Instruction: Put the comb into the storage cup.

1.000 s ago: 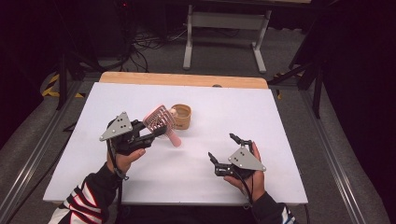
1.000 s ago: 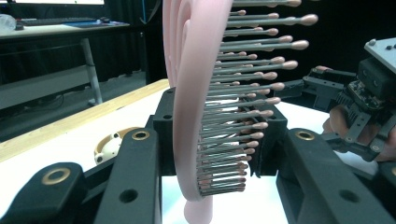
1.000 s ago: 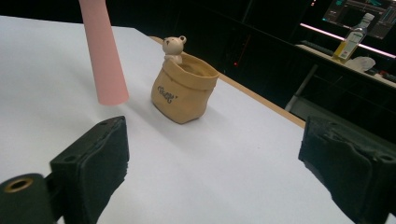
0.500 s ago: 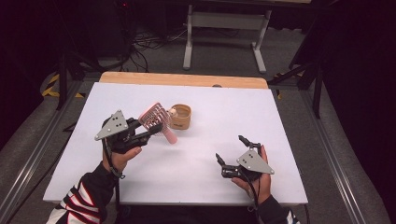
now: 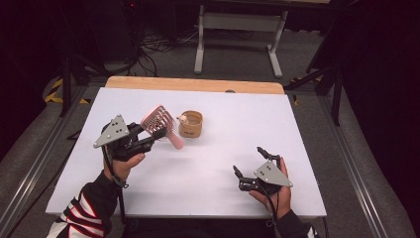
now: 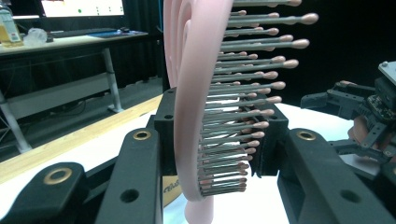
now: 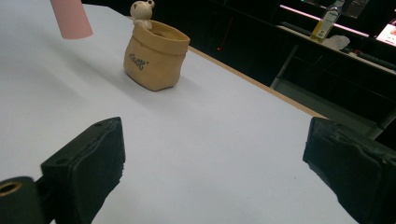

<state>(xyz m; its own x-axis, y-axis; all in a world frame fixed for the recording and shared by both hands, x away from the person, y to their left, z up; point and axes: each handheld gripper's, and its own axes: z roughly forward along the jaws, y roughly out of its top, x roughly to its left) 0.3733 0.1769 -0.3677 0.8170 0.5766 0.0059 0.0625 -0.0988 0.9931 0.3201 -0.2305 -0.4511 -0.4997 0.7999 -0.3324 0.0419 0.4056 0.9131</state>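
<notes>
hairbrush (image 5: 159, 123) sits clamped in your left gripper (image 5: 148, 140), pink head up and off the white table (image 5: 208, 163), handle slanting down toward the tan pouch-shaped holder (image 5: 190, 124). in the left gripper view its bristles (image 6: 243, 116) run sideways between the black jaws (both pressed on the head). your right gripper (image 5: 250, 168) rests low near the table's front edge, well apart from the brush, jaws wide apart with nothing between them.
</notes>
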